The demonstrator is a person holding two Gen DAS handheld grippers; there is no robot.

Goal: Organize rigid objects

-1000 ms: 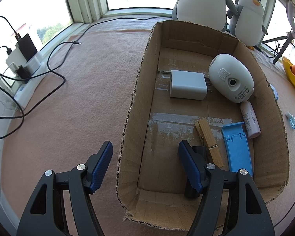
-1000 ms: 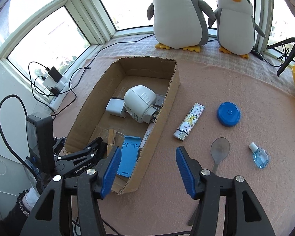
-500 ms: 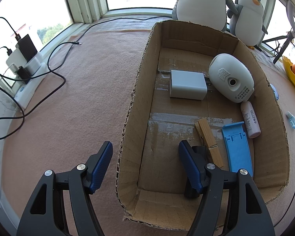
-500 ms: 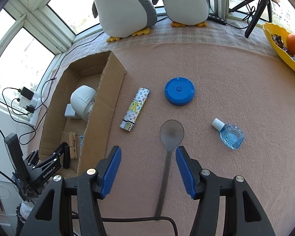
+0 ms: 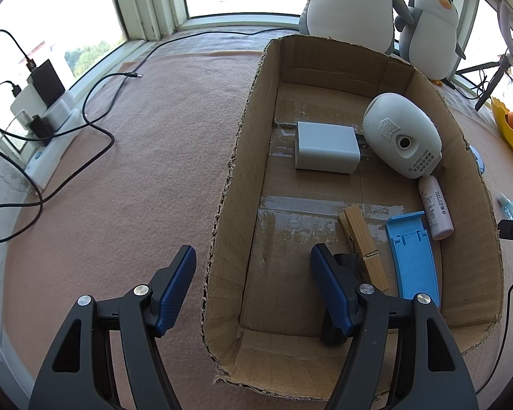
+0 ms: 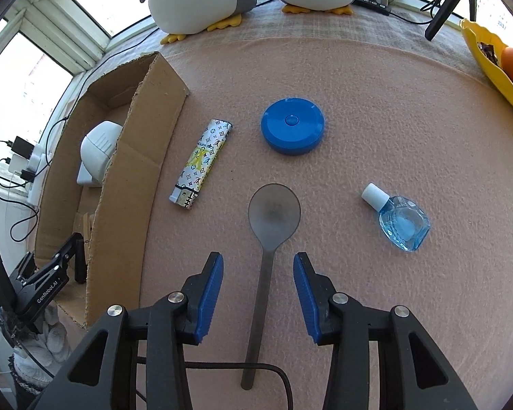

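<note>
A cardboard box (image 5: 232, 171) holds a grey charger block (image 5: 326, 147), a white sharpener (image 5: 402, 136), a small white bottle (image 5: 435, 208), a wooden clothespin (image 5: 364, 249) and a blue plastic stand (image 5: 412, 259). My left gripper (image 5: 253, 270) is open, straddling the box's left wall. My right gripper (image 6: 258, 280) is open, its fingers either side of a metal spoon's (image 6: 268, 235) handle on the pink cloth. A patterned lighter (image 6: 201, 164), a blue round lid (image 6: 292, 126) and a blue glass bottle (image 6: 398, 218) lie beyond it.
Two plush penguins (image 5: 352, 3) stand behind the box. A yellow bowl with oranges (image 6: 496, 65) sits at the far right. Cables and a power strip (image 5: 44, 116) lie along the left window sill. The box (image 6: 119, 177) is left of the right gripper.
My right gripper has swung right from the box and dropped low over the spoon, whose handle now lies between its fingers. The left gripper has not moved.
</note>
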